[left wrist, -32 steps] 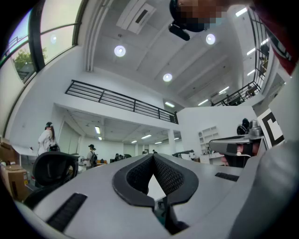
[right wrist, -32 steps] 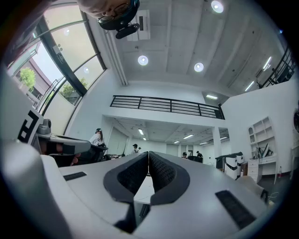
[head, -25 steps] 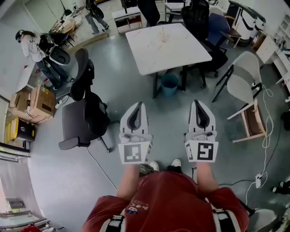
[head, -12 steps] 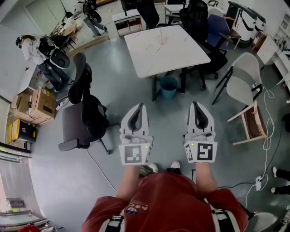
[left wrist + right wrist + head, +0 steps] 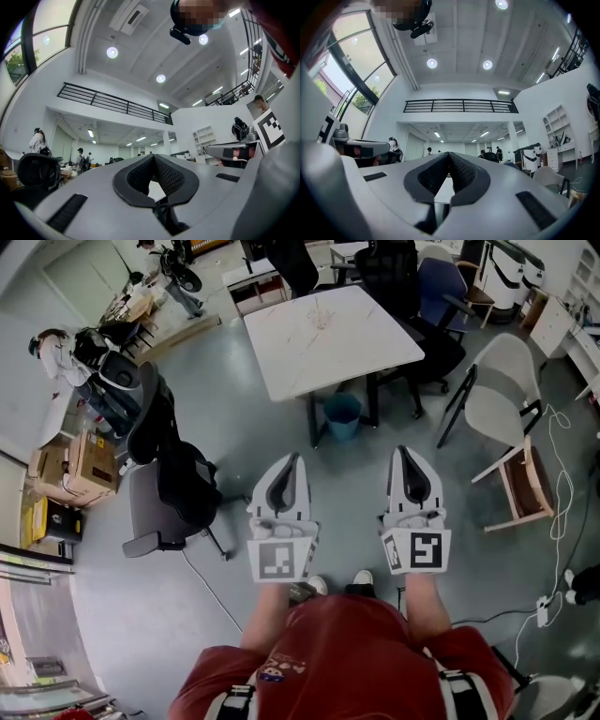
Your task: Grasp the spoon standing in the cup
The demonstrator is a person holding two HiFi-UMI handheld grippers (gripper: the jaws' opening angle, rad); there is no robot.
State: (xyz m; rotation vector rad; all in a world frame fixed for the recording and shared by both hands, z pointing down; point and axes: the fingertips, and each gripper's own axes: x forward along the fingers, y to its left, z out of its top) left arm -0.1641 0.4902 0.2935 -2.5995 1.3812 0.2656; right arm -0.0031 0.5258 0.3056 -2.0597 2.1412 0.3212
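I can't make out the spoon and cup for sure. A small pale thing (image 5: 322, 313) on the white table (image 5: 361, 352), well ahead of both my tips, may be them. My left gripper (image 5: 292, 457) and right gripper (image 5: 405, 452) sit side by side, each pinched closed on nothing. I reckon the step is the approach: walk up, part one tool's jaws before reaching, take the handle above the rim, and squeeze gently so the cup doesn't tip.

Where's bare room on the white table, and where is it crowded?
The white table is nearly all bare; only a small item stands toward its far side. The floor between the black chair and the blue bin is open. Chairs crowd the table's far and right sides.
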